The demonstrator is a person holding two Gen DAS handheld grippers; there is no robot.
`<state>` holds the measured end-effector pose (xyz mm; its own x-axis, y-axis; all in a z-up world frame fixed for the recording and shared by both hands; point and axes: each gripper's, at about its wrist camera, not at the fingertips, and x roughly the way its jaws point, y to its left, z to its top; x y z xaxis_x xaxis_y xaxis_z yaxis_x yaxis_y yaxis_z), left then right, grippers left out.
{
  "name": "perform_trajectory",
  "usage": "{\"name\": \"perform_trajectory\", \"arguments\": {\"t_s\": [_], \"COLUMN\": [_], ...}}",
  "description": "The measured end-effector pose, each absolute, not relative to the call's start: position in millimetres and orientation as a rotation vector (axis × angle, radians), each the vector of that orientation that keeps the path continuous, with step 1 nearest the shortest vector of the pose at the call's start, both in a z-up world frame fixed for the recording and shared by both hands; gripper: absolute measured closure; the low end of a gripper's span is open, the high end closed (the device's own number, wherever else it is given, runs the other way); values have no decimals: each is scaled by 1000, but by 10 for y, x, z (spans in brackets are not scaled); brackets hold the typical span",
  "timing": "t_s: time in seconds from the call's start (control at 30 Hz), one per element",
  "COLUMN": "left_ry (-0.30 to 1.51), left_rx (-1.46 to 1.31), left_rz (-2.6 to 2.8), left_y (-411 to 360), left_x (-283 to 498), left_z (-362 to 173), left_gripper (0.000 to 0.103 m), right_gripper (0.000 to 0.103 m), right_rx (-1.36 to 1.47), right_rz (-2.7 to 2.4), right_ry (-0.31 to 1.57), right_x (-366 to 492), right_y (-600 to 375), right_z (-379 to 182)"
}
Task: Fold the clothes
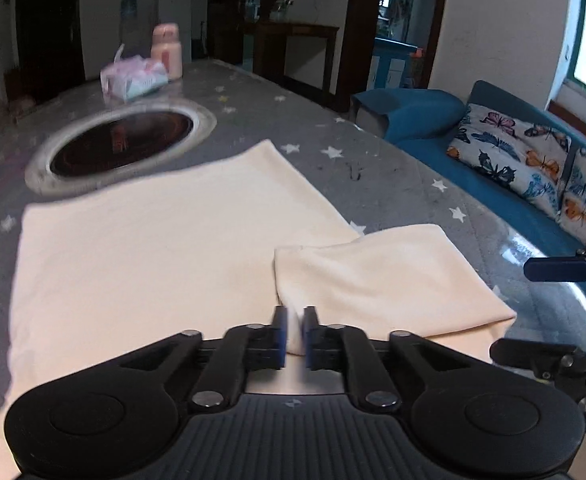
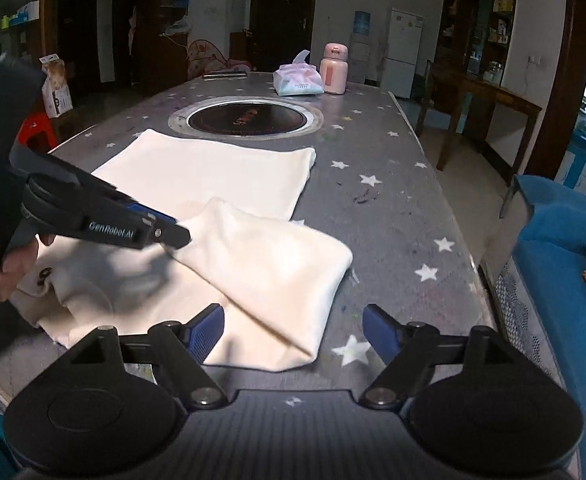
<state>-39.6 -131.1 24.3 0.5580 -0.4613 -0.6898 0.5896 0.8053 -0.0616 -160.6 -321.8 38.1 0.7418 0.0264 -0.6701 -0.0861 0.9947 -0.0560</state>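
Left to right, right wrist view: the person's hand [image 2: 3, 258] grips the handle of the left gripper [image 2: 173, 236], whose black fingers are pinched onto a raised fold of the cream-coloured soft fabric garment [image 2: 221, 172]; in the left wrist view the same left gripper [image 1: 295, 330] shows its blue pads drawn close together with a ridge of cloth between them. The garment lies spread on the grey star-patterned tabletop [image 2: 393, 184], its main panel flat and its near-right part, probably a sleeve or side flap [image 2: 285, 276], lifted at the pinch and doubled over toward the middle. Beyond the garment a round dark glass cooktop [image 2: 247, 118] is set into the table, with a pink-and-white tissue pack [image 2: 299, 82] and a pale pink lidded bottle [image 2: 333, 74] farther back (both well apart from the cloth). At right, the right gripper [image 2: 293, 330] hovers with its jaws spread wide, holding nothing, just above the flap's near corner. Step in hand, by judgement: an early fold, carrying the side flap inward across the body. The next move appears to call for laying the flap flat with aligned edges, the free gripper steadying or taking the near corner
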Motion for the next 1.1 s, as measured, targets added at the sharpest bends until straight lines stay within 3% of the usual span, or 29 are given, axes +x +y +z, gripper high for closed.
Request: {"name": "perform_trajectory", "arguments": {"t_s": [0.67, 1.1], "left_ry": [572, 446], "left_rx": [114, 83], "left_rz": [-584, -545], "left_y": [-955, -433], "left_x": [-594, -816], "left_z": [915, 1364], "left_gripper": [101, 101], "right_gripper": [20, 19], "right_rx": [-44, -163], "right_rz": [62, 8], "right_ry": [730, 724], "right_x": [-1490, -1452], "right_y": [-3048, -2944], "right_z": [203, 111]}}
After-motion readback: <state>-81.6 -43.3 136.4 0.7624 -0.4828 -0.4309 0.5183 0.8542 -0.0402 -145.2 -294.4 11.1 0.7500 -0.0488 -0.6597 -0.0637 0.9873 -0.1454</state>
